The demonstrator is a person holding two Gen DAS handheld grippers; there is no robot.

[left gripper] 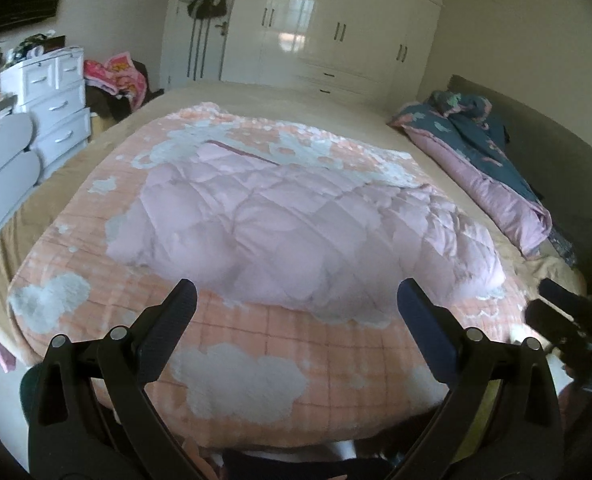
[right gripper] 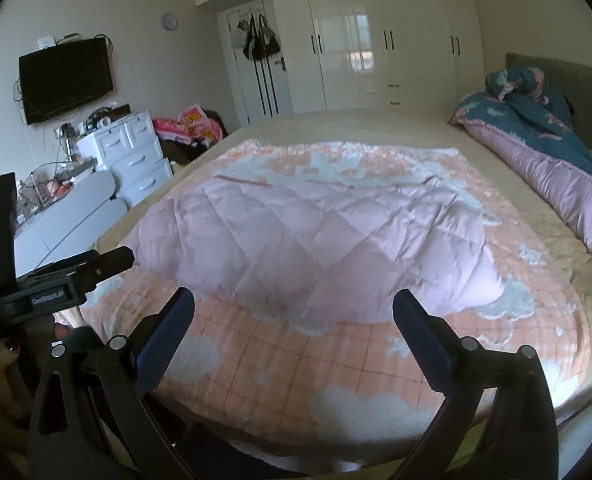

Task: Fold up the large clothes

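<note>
Both sets of jaws wide apart, holding nothing: left gripper [left gripper: 296, 296], right gripper [right gripper: 293, 304], hovering at bed's near edge. Pale pink quilted puffy garment [right gripper: 316, 248] lies mid-blanket on the peach cloud-print fleece blanket [right gripper: 296, 372], bunched w/ one layer apparently doubled over. Partly folded or just dumped, can't tell.

Bed [right gripper: 376, 124]: beige sheet, spread with a peach cloud-print blanket [right gripper: 296, 364]. On the blanket, a pale pink quilted comforter [right gripper: 308, 240], folded over with its rounded edge nearest. Right gripper [right gripper: 293, 304]: fingers spread wide, holding nothing, above the blanket's near part. Left gripper [right gripper: 55, 280]: at the left edge, state unclear (seen side-on). Against the headboard, a blue-and-pink duvet [right gripper: 544, 152], bundled. Beyond: white wardrobe [right gripper: 376, 32], white drawer unit [right gripper: 135, 152], wall television [right gripper: 65, 78].
</note>
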